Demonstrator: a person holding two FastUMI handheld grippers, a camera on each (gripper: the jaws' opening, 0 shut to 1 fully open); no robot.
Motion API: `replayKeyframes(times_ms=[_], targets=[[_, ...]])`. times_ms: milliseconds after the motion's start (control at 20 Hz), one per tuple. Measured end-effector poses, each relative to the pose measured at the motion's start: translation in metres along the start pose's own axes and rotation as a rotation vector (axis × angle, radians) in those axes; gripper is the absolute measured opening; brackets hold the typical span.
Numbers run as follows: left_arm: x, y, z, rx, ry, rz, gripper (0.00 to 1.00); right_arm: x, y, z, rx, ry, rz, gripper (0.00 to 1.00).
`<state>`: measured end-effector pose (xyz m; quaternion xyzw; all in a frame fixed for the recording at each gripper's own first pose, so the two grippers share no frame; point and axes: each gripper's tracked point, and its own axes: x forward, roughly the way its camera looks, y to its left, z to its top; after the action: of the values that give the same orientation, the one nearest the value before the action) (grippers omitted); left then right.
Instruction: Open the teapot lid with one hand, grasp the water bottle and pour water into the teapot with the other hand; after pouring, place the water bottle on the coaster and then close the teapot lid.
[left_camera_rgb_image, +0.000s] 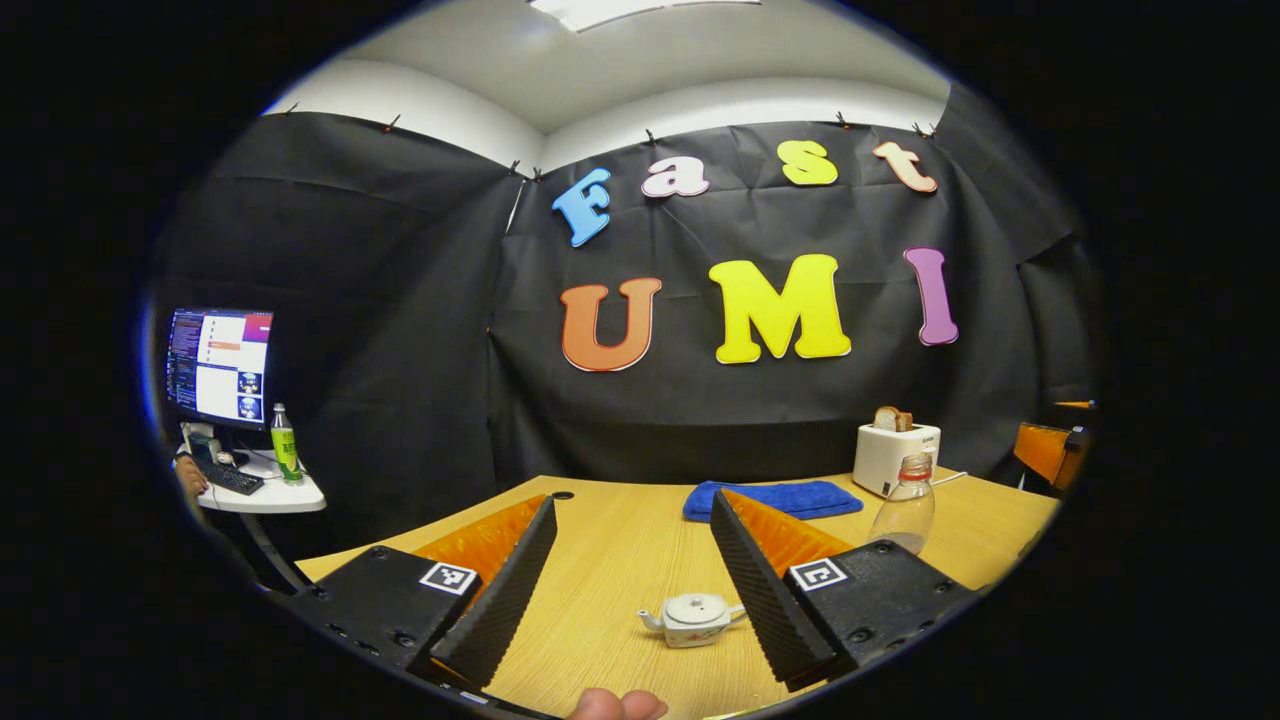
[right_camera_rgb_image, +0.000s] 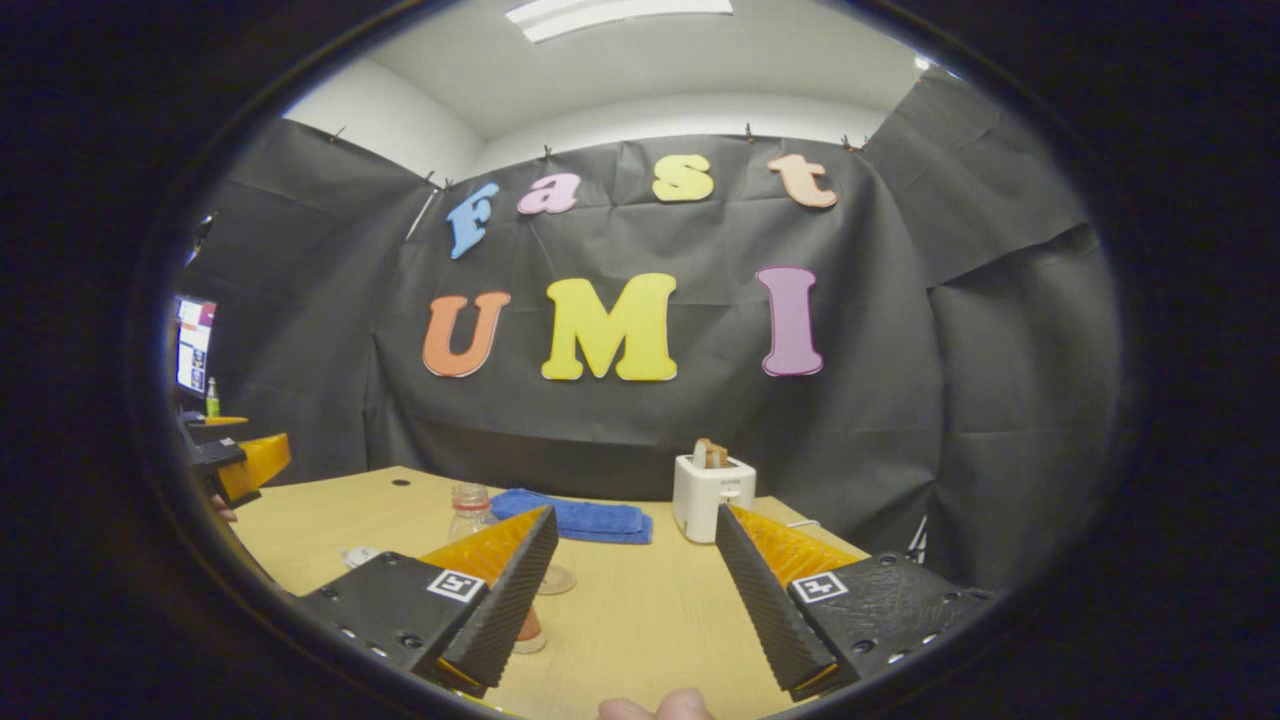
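Here both tongs, left (left_camera_rgb_image: 630, 590) and right (right_camera_rgb_image: 635, 600), gape apart; one lidded teapot (left_camera_rgb_image: 693, 618) sits between the left's fingers, one water bottle (left_camera_rgb_image: 905, 503) beyond its right finger.

Wooden counter (left_camera_rgb_image: 620, 560) out front. White toaster (left_camera_rgb_image: 895, 455) at the back with bread (left_camera_rgb_image: 892, 418) standing in its slots, folded blue towel (left_camera_rgb_image: 775, 498) just beside. Off left, lit monitor (left_camera_rgb_image: 220, 365), keyboard (left_camera_rgb_image: 230, 478), green bottle (left_camera_rgb_image: 285, 445) on a small white side table (left_camera_rgb_image: 270, 497).
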<state>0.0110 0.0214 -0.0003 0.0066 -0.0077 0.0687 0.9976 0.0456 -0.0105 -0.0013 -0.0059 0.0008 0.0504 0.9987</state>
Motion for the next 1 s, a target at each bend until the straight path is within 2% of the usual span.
replayKeyframes(times_ms=[50,150,250,450,550,700,1000], targets=[[0.004,0.000,0.004,0.001,0.001,0.015,0.97,0.007,0.000,0.000,-0.008,0.001,0.024,0.97],[0.013,0.002,0.012,0.011,-0.011,0.035,0.97,0.019,0.005,-0.006,-0.013,0.014,0.069,0.95],[0.016,-0.006,0.006,0.021,0.008,0.024,0.97,0.023,0.003,-0.024,-0.014,0.057,0.063,0.95],[0.012,-0.015,-0.021,0.055,0.057,-0.031,0.97,0.016,0.009,-0.053,0.066,0.104,0.049,0.95],[0.010,-0.016,-0.031,0.034,0.082,-0.052,0.98,0.019,0.012,-0.061,0.076,0.112,0.039,0.97],[0.008,-0.022,-0.048,0.045,0.120,-0.080,0.98,0.017,0.014,-0.063,0.073,0.109,0.030,0.94],[0.002,-0.042,-0.085,-0.002,0.221,-0.121,0.98,0.015,0.008,-0.062,0.051,0.091,0.017,0.95]])
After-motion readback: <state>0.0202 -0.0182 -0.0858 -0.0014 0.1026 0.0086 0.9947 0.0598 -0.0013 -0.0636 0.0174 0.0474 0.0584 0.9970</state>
